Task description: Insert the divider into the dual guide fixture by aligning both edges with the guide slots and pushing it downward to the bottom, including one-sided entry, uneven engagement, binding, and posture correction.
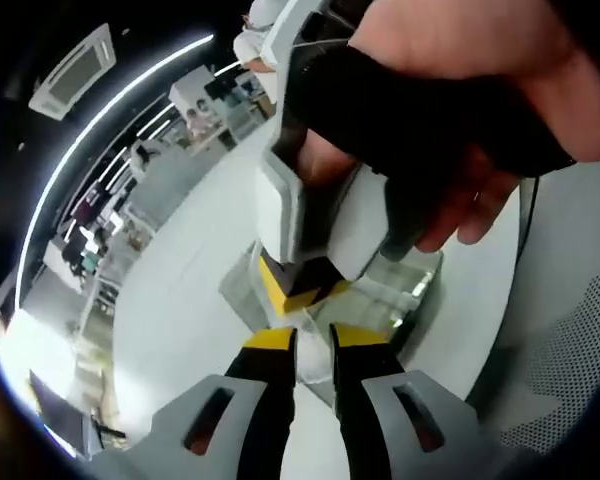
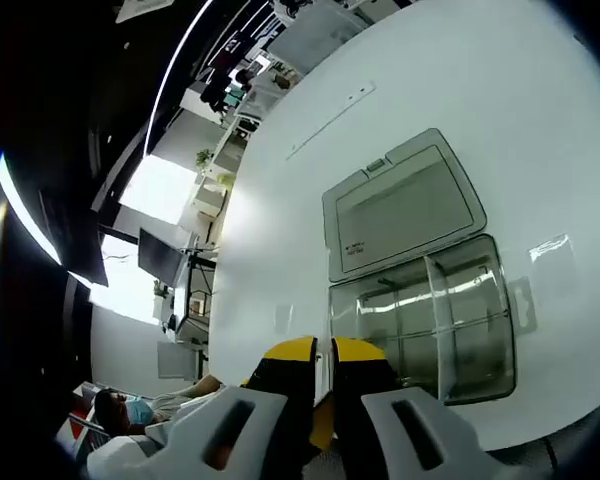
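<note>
While the divider (image 2: 438, 300) stands upright inside the clear fixture (image 2: 420, 320) on the white counter (image 2: 310, 130), it should be checked for squareness before any further downward push is applied; whether both edges are fully seated in the guide slots cannot be told from these views. In the right gripper view, the right gripper (image 2: 323, 352) is seen with its yellow-tipped jaws drawn nearly together, and whether a thin edge is held between them cannot be told. In the left gripper view, the left gripper (image 1: 313, 340) shows a narrow gap between its jaws, which sit just before the near edge of the fixture; whether anything is pinched cannot be told. The other gripper, held by a hand (image 1: 450, 110), is seen above the fixture in that view. Pressure is best applied evenly on both upper corners, so that one-sided entry and binding are avoided; if tilt is felt, the high side should be eased down first. The fixture is a transparent, glossy, rectangular box with thin walls. A flat grey lid (image 2: 400, 205) with rounded corners lies just beside it. The counter is smooth and matte.
</note>
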